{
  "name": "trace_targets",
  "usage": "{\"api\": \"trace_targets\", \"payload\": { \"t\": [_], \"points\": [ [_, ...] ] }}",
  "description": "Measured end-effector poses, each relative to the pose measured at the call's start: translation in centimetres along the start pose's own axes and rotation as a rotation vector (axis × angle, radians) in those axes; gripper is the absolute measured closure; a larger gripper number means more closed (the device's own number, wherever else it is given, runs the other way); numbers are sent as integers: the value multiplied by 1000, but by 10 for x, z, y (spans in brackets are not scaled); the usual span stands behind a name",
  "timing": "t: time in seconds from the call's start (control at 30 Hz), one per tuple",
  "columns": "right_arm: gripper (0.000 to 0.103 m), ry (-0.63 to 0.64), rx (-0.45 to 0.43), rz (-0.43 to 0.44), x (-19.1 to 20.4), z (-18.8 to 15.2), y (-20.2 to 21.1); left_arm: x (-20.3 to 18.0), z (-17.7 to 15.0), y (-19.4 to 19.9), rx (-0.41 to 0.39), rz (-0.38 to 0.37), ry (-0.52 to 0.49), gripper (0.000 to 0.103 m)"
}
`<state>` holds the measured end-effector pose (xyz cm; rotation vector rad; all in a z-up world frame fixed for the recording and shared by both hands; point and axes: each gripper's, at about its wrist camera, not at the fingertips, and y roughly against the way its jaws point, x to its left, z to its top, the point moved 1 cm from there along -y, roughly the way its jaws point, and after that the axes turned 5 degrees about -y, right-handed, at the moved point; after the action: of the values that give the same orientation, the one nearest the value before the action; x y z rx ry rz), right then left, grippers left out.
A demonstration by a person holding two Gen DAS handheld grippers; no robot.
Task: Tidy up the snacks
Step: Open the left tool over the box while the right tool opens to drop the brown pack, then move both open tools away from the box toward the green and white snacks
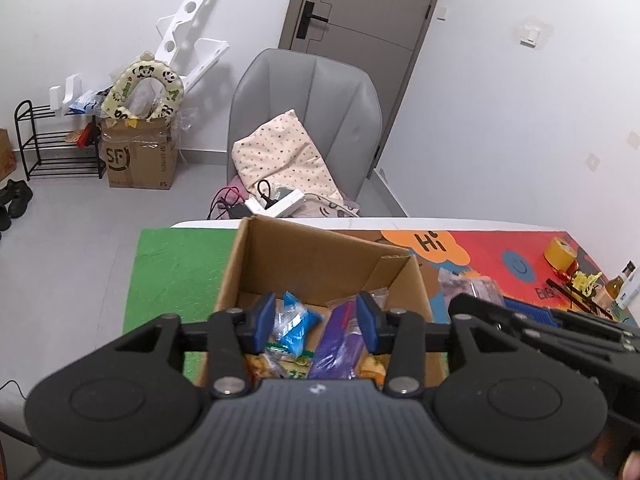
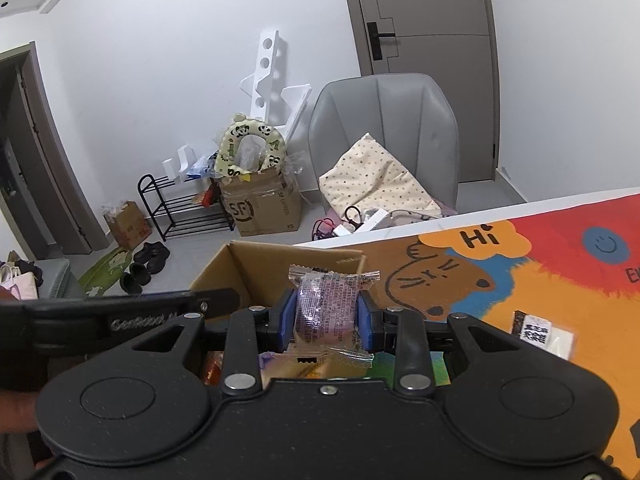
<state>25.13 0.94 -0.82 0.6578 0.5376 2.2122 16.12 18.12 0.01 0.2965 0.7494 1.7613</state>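
a: which step am i on with the snacks?

b: filling the cardboard box (image 1: 320, 264). my right tool (image 2: 326, 320) is clamped on a clear-wrapped purple snack (image 2: 325, 312), pads pressing both its sides, and it hangs just short of the box's near wall, not yet over the opening as far as i can judge.

a: and my left tool (image 1: 316, 322)?

b: its jaws stand apart over the inside of the box, holding nothing. directly beneath them lie a blue packet (image 1: 294, 322) and a purple packet (image 1: 340, 344), with a few more wrappers nearer me; the pads touch neither.

a: so what does the next move call for?

b: i'd say carry the right tool forward over the box, lower it a little, then let the pads part so the snack drops among the others. the left tool should clear out first, since the two sit close together there.

a: anything left on the bench (image 2: 560, 280)?

b: a small black-and-white packet (image 2: 540, 332) to the right of my right tool, probably next.
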Motion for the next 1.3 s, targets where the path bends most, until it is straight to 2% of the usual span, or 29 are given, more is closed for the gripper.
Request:
{"api": "trace_targets", "payload": {
  "t": [0.2,0.43,0.47,0.53,0.63,0.97,1.3],
  "points": [
    [73,-13,12,47,8,6,-12,14,3,11,-19,27,22,44],
    [72,-56,33,146,18,13,-23,31,0,18,-28,61,62,31],
    [71,-71,39,169,17,14,-24,33,-1,19,-28,63,65,30],
    [61,-83,38,187,16,14,-25,35,-2,21,-29,69,74,28],
    [47,-96,35,172,11,12,-22,36,-3,25,-38,74,72,24],
    [41,-118,41,79,-22,-7,1,17,-6,25,-37,27,28,18],
    [27,-124,32,-4,-53,-20,22,-15,-13,14,-6,-15,-23,16]
  ]
}}
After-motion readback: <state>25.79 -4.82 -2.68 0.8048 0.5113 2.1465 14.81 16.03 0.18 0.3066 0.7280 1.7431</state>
